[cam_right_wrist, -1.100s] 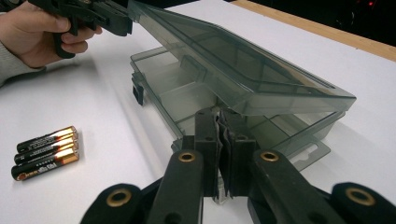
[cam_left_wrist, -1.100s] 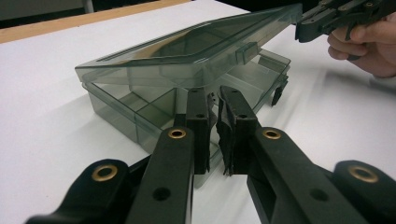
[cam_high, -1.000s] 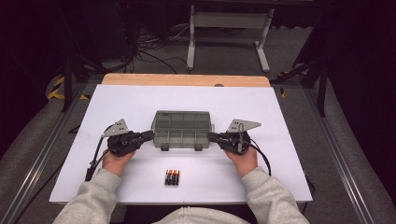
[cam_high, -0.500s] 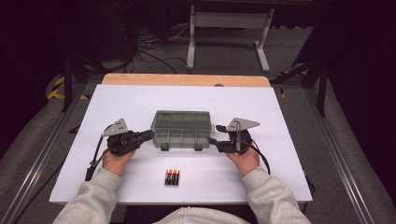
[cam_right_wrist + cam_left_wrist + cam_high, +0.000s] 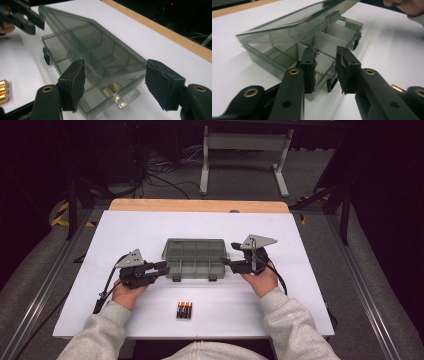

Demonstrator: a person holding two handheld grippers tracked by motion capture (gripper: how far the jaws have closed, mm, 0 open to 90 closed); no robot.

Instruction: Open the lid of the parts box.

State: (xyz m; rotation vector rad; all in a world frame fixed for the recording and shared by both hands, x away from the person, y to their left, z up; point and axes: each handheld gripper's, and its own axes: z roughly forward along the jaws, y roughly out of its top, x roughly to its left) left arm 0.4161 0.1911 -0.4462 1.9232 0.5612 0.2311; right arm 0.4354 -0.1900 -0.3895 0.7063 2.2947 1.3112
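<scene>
Flanking organizer box [image 5: 195, 259] edges, lid [image 5: 294, 23] ajar, claws parted

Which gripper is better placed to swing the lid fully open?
Probably right: the right gripper, jaws just opened, straddles the end of the raised lid. The left gripper, jaws also just opening, sits low at the front wall of the box.

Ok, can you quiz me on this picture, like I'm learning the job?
1. True or false: the lid of the box lies flat and shut.
2. Where are the batteries? A: on the lid. B: on the table, between the box and the person. C: on the floor.
3. What colour is the table top under the box?

Key: 1 false, it is tilted up. 2 B. 3 white.
</scene>
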